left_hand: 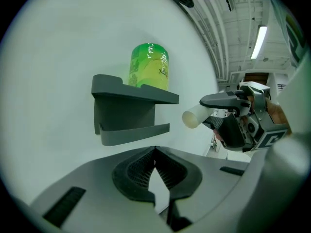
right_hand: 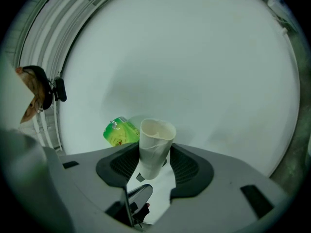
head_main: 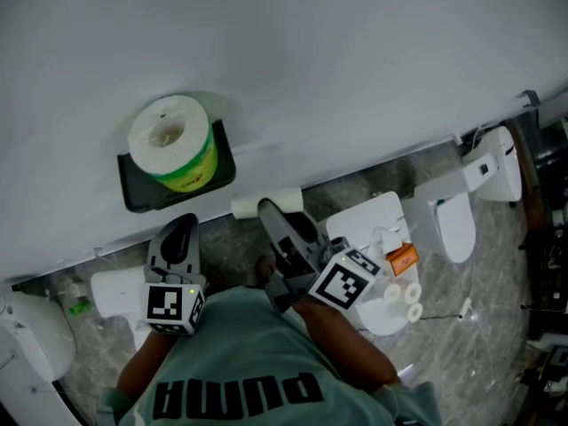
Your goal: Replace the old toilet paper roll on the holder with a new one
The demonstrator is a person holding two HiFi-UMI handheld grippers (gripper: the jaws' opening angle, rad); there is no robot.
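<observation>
White wall (head_main: 311,60) fills the background. Close to it, the right gripper (head_main: 284,222) pinches the old bare cardboard tube (right_hand: 154,144) between its pads, to the right of the dark grey holder (left_hand: 129,110) and apart from it. The left gripper (left_hand: 155,152) faces the holder from in front, jaws pressed together on nothing. On top of the holder the new roll (left_hand: 148,67) stands on end in its green wrapper.

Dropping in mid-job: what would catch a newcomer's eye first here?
The green-wrapped toilet paper roll standing upright on top of the dark wall holder, at left in the head view. Next, the bare cardboard tube clamped in the right gripper, just right of the holder; the left gripper is shut and empty.
</observation>
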